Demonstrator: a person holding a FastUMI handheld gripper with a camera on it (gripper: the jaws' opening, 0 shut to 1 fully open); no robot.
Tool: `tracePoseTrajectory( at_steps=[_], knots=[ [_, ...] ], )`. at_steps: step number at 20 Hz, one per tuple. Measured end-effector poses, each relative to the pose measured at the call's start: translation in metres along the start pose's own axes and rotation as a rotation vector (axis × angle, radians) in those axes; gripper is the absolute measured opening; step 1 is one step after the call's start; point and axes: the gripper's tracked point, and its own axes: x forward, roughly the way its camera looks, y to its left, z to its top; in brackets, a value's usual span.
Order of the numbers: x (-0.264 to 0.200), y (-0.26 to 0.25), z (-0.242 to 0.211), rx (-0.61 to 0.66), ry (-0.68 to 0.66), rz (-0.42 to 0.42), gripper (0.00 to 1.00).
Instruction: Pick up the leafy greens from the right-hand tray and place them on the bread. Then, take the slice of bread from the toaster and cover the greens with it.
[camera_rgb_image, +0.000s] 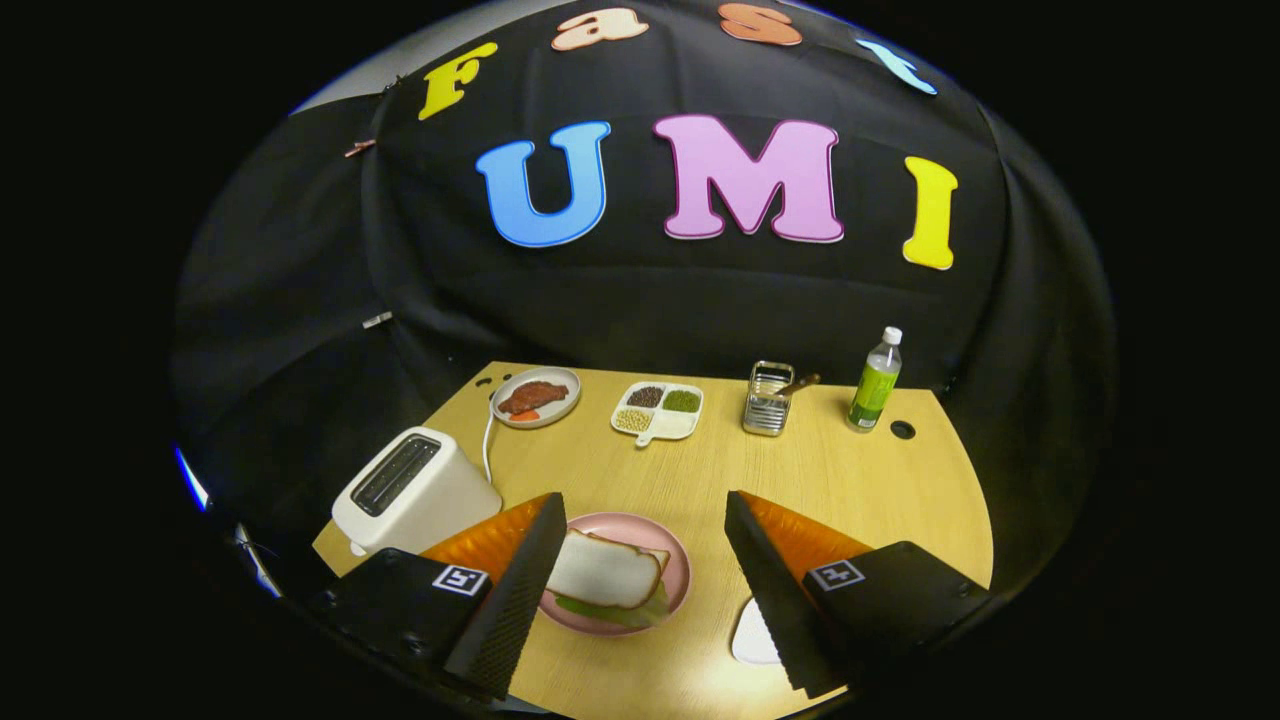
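Bread (606, 570) lies on a pink plate (676, 590) in the lower centre of the frame, and a strip of leafy greens (612, 611) shows under its near edge. The slice covers the greens, so both placements appear complete. The toaster (412, 490) stands at the lower left of the tabletop (860, 490); its slots look empty, though their depth is dark.

The gripper (640, 590) has its fingers wide apart and grips nothing. The plate sits between them, nearer the left finger, which overlaps its left rim in the frame.

A white tray (752, 636) shows partly beside the right finger, with no greens visible on it. Judged from this layout, no task step remains except drawing the gripper clear.

Farther back stand a plate of meat (537, 397), a divided dish of beans (658, 410), a metal holder (768, 400) and a green bottle (876, 382).
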Motion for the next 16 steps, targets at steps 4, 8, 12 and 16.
tracePoseTrajectory(
  at_steps=[4, 8, 12, 16],
  knots=[
    [-0.035, -0.007, 0.017, -0.033, -0.099, 0.008, 1.00],
    [-0.063, -0.017, 0.021, -0.047, -0.146, 0.022, 1.00],
    [-0.080, -0.033, 0.025, -0.042, -0.183, 0.030, 0.99],
    [-0.087, -0.044, 0.019, -0.042, -0.184, 0.033, 1.00]
  ],
)
